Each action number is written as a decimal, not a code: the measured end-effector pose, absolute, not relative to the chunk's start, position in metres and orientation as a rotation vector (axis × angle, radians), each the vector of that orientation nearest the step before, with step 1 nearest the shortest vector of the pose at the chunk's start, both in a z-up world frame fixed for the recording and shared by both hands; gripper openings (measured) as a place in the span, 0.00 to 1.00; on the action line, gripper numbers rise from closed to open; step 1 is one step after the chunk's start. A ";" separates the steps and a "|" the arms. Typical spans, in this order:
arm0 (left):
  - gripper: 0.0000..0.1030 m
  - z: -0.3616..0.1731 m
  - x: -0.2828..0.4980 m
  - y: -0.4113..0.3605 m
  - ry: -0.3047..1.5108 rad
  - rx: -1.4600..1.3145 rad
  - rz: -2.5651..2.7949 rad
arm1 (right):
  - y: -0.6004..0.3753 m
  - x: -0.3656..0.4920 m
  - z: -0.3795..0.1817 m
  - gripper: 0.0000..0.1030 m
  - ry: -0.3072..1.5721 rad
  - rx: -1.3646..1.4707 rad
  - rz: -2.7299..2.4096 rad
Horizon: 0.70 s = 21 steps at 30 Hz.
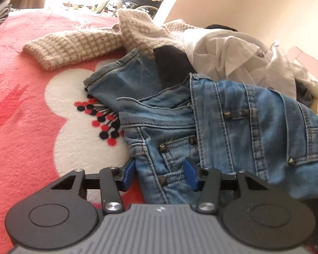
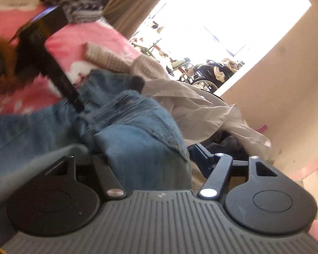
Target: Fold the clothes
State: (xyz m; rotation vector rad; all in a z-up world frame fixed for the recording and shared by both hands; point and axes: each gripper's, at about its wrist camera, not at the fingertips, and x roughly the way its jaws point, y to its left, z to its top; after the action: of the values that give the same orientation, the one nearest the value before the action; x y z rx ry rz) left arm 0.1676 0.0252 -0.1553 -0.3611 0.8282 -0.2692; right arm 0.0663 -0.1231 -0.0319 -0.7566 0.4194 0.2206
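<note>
Pink bed blanket [image 1: 17, 110] w/ jeans [image 1: 201, 131], checked knit [image 1: 84, 44], white shirt [image 1: 233, 57] on it.

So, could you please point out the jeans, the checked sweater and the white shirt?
jeans [image 1: 233, 114]: left wrist view, studded waistband.
checked sweater [image 1: 78, 46]: left wrist view, sleeve.
white shirt [image 1: 229, 53]: left wrist view, crumpled middle.
</note>
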 end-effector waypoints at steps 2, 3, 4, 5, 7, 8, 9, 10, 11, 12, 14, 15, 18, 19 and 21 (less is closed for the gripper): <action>0.44 -0.158 0.171 0.024 0.810 -0.381 -0.253 | -0.122 0.074 -0.034 0.55 0.417 -0.727 0.224; 0.42 -0.159 0.172 0.024 0.803 -0.390 -0.239 | -0.123 0.076 -0.032 0.42 0.421 -0.697 0.217; 0.36 -0.160 0.174 0.024 0.801 -0.402 -0.225 | -0.124 0.078 -0.029 0.28 0.426 -0.663 0.208; 0.32 -0.161 0.176 0.025 0.801 -0.418 -0.216 | -0.126 0.080 -0.026 0.21 0.430 -0.628 0.199; 0.22 -0.162 0.177 0.028 0.802 -0.455 -0.201 | -0.134 0.081 -0.016 0.14 0.431 -0.533 0.192; 0.15 -0.160 0.175 0.029 0.797 -0.463 -0.197 | -0.138 0.081 -0.011 0.13 0.430 -0.483 0.188; 0.13 -0.158 0.174 0.030 0.793 -0.470 -0.192 | -0.143 0.082 -0.006 0.11 0.432 -0.434 0.182; 0.12 -0.155 0.172 0.031 0.787 -0.477 -0.187 | -0.149 0.081 -0.001 0.09 0.433 -0.388 0.174; 0.11 -0.148 0.167 0.032 0.772 -0.475 -0.185 | -0.154 0.080 0.004 0.08 0.433 -0.343 0.167; 0.11 -0.142 0.162 0.033 0.757 -0.473 -0.184 | -0.160 0.079 0.009 0.07 0.436 -0.297 0.163; 0.11 -0.125 0.148 0.036 0.716 -0.457 -0.191 | -0.172 0.077 0.019 0.06 0.437 -0.214 0.158; 0.11 -0.114 0.140 0.039 0.692 -0.447 -0.198 | -0.177 0.075 0.023 0.06 0.432 -0.188 0.161; 0.11 -0.080 0.106 0.054 0.619 -0.437 -0.220 | -0.185 0.068 0.037 0.06 0.409 -0.126 0.171; 0.11 -0.069 0.095 0.060 0.600 -0.445 -0.221 | -0.185 0.065 0.041 0.06 0.395 -0.115 0.181; 0.11 -0.052 0.071 0.076 0.567 -0.456 -0.212 | -0.184 0.058 0.051 0.06 0.363 -0.092 0.209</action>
State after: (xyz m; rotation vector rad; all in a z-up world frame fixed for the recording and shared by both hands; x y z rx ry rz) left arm 0.0707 0.0756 -0.0520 -0.4564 0.5668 -0.2123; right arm 0.0577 -0.1842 0.0513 -0.0923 0.3625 0.2085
